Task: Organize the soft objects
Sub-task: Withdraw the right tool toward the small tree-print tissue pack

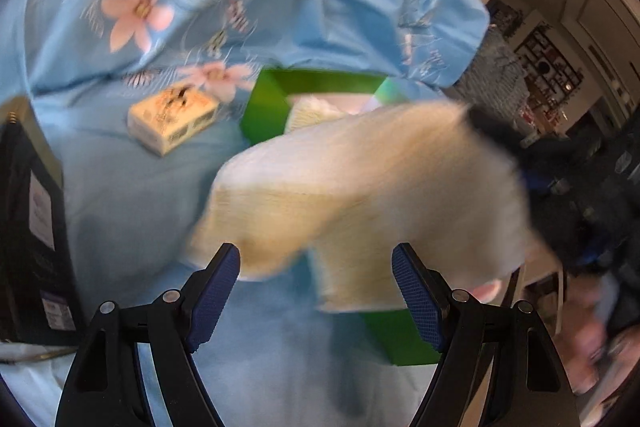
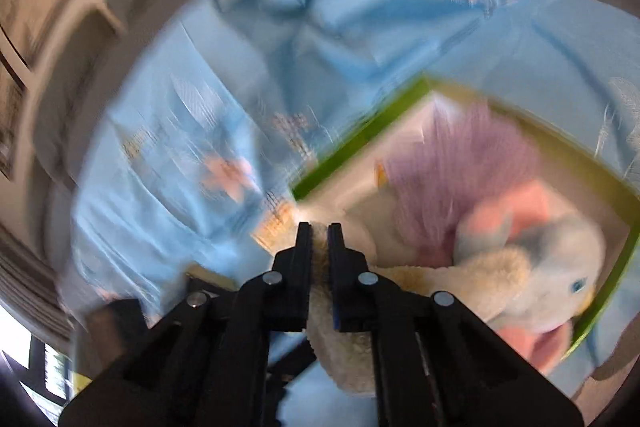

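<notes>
The right hand-held gripper (image 2: 319, 227) pinches a cream plush toy (image 2: 344, 355) just beside the green box (image 2: 360, 135). The left hand-held gripper (image 1: 316, 259) gapes wide and empty, the plush just ahead, above the bed's blue sheet (image 1: 140, 187).

In the left wrist view the cream plush (image 1: 372, 187) is smeared by motion and hides most of the green box (image 1: 320, 83); the dark shape at the right edge cannot be made out. In the right wrist view the blue sheet (image 2: 320, 27) is blurred, its print unreadable, and the box (image 2: 360, 139) runs off the right edge.
</notes>
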Motion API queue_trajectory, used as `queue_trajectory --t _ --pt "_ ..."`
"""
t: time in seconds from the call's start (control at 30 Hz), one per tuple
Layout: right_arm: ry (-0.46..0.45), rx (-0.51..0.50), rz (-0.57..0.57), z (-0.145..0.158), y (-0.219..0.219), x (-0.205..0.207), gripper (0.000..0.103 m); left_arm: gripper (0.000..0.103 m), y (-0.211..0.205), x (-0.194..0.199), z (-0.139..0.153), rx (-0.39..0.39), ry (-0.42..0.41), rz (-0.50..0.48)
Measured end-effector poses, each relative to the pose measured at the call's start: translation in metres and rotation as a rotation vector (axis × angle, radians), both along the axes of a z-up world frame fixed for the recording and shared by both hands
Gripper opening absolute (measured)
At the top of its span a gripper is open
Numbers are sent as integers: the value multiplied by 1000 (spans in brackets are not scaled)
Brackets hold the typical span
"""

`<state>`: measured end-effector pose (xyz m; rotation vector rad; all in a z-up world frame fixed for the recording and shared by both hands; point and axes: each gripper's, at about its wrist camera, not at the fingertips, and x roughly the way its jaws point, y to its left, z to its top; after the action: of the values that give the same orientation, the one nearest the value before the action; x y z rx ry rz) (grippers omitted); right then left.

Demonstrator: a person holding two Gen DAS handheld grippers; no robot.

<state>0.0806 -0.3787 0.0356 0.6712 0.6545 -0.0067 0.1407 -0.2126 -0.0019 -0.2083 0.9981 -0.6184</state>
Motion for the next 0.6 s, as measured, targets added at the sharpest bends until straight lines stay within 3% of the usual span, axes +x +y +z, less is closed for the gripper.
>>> queue_trajectory --t 0.17,0.3,0.37,0.53,0.6 --pt "-163 -32 -64 61 -20 -19 7 78 -5 4 22 -23 -50 -4" --pt "-164 -105 -119 82 -32 -8 7 78 -11 7 26 -46 -52 -9" --pt "-109 -108 -110 72 -40 7 8 78 -12 6 24 -27 -50 -3" --pt "180 -148 -108 7 -50 44 12 78 0 4 20 10 -40 31" --pt "250 -155 -109 -7 -50 46 22 78 10 3 22 44 -46 68"
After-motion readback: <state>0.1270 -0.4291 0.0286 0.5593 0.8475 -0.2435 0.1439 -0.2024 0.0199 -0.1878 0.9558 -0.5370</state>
